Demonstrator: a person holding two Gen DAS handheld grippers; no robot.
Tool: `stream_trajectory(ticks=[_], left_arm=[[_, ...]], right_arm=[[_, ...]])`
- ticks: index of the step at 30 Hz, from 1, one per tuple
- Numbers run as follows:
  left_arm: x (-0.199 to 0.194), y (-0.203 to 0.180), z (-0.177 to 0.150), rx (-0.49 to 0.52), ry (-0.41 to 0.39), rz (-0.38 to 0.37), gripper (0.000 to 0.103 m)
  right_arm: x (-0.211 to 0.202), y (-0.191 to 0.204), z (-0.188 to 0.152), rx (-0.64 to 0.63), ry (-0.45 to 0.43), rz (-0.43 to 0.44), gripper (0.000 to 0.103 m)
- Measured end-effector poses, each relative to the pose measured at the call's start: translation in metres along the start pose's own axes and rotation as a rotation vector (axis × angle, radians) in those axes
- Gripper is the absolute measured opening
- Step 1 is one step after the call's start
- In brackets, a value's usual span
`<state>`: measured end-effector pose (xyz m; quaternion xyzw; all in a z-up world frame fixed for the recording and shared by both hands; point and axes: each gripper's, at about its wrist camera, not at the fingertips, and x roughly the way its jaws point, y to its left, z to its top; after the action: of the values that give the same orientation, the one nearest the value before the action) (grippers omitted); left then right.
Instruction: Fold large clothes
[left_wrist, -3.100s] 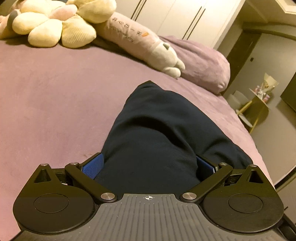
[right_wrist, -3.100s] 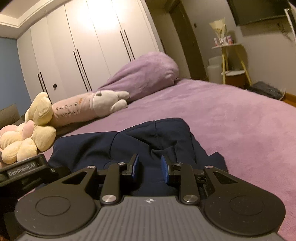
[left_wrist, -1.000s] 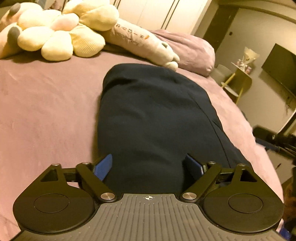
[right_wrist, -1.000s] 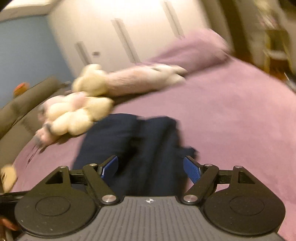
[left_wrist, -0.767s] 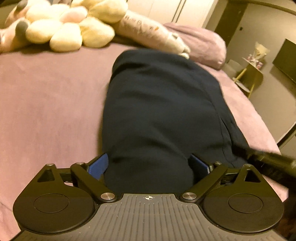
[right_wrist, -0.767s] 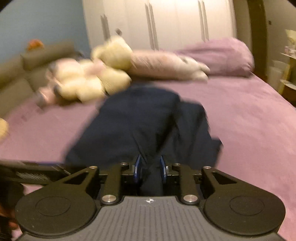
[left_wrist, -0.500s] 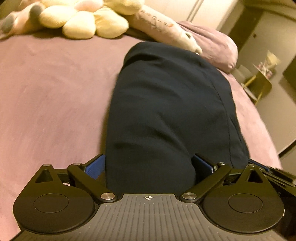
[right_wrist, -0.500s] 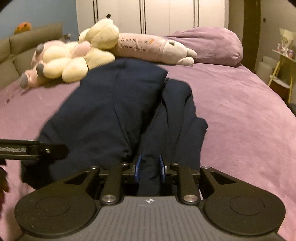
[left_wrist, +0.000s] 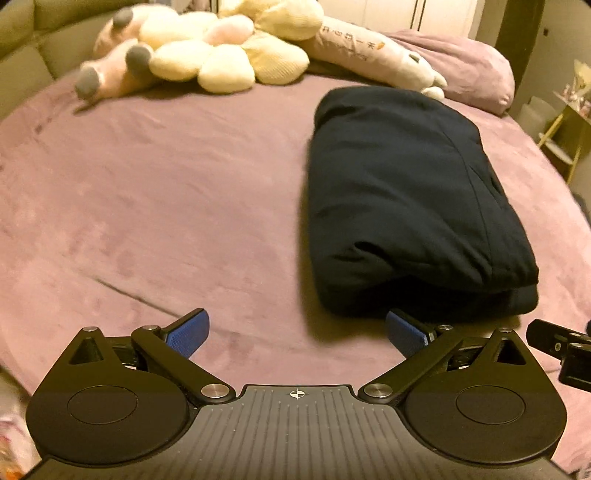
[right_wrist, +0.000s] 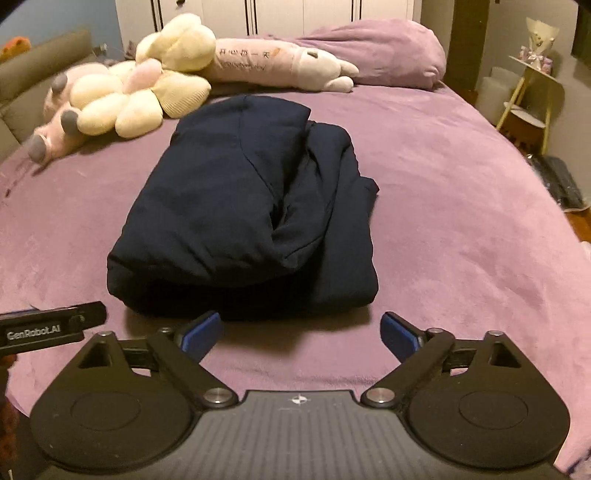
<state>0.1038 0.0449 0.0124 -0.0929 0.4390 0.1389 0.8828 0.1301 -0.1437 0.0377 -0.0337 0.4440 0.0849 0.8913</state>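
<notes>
A dark navy garment (left_wrist: 406, 192) lies folded into a thick long bundle on the purple bed (left_wrist: 147, 184). My left gripper (left_wrist: 295, 321) is open just short of its near left corner, with only bedspread between the blue pads. In the right wrist view the same garment (right_wrist: 236, 192) lies straight ahead, a looser layer sticking out along its right side. My right gripper (right_wrist: 299, 321) hovers before the near edge, its jaws opening, and nothing is between them. The left gripper's body (right_wrist: 48, 326) shows at the left edge.
Cream and pink plush toys (right_wrist: 122, 96) and a long pink plush pillow (right_wrist: 277, 62) lie at the bed's far end, beside a purple pillow (right_wrist: 388, 51). A yellow side table (right_wrist: 532, 92) stands off the bed's right side. Bare bedspread (right_wrist: 461, 221) flanks the garment.
The right gripper was pinched on a fold of the garment, then let go and spread wide. Both grippers drew back from the bundle; the left shifted left, off the cloth.
</notes>
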Motion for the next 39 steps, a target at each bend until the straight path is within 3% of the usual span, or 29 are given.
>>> stream_trajectory(ticks=[4, 39], left_arm=[[-0.015, -0.007, 0.005, 0.061, -0.053, 0.051, 0.103], [-0.024, -0.014, 0.005, 0.131, -0.045, 0.042, 0.103]], right_arm=[[-0.002, 0.013, 0.004, -0.012, 0.05, -0.034, 0.099], [-0.015, 0.017, 0.012, 0.064, 0.064, -0.063, 0.102]])
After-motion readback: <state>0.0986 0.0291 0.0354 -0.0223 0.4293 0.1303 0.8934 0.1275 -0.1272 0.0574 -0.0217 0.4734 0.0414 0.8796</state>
